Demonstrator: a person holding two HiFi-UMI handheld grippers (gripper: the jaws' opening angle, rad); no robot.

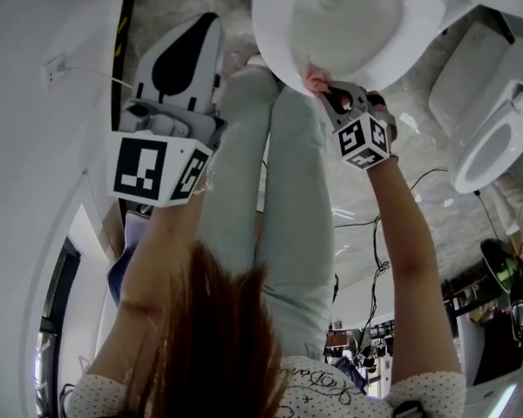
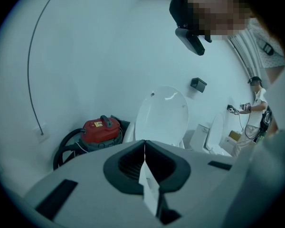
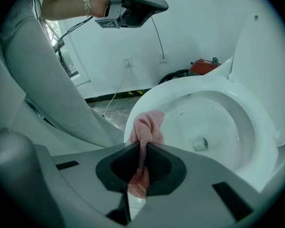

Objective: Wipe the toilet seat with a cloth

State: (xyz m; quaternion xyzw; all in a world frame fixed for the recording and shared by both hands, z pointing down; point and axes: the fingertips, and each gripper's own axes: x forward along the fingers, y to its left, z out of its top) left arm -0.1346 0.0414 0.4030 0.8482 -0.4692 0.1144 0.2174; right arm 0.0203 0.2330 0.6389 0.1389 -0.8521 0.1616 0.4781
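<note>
1. My right gripper (image 1: 324, 90) (image 3: 143, 148) is at the front edge of the toilet (image 1: 418, 7). It points steeply down at the white ring of the toilet seat (image 1: 275, 33) (image 3: 180, 87).
2. Its fingers (image 3: 166, 167) are clamped on the pink cloth (image 1: 315, 78) (image 3: 145, 127). A narrow strip of the cloth runs down between them, and a short tail hangs out behind.
3. The bunched end of the cloth sticks out past the fingertips and lies against the front rim of the toilet seat, on the side nearest my legs (image 1: 279, 198).
4. The open bowl (image 3: 213, 122) lies just beyond the cloth, with the drain at its bottom.
5. My left gripper (image 1: 205, 24) (image 2: 144, 144) (image 3: 152, 6) is held off to the side of the toilet, well apart from the seat and above the floor (image 1: 418, 190).
6. Its fingers (image 2: 128, 163) are pressed together with nothing between them. They point towards the toilet's raised lid (image 2: 162, 113).
7. A red vacuum cleaner (image 2: 100, 129) (image 3: 204, 65) stands on the floor against the wall, beside the toilet's back end.
8. A second toilet (image 1: 497, 138) stands on the other side of the toilet from my left gripper.
</note>
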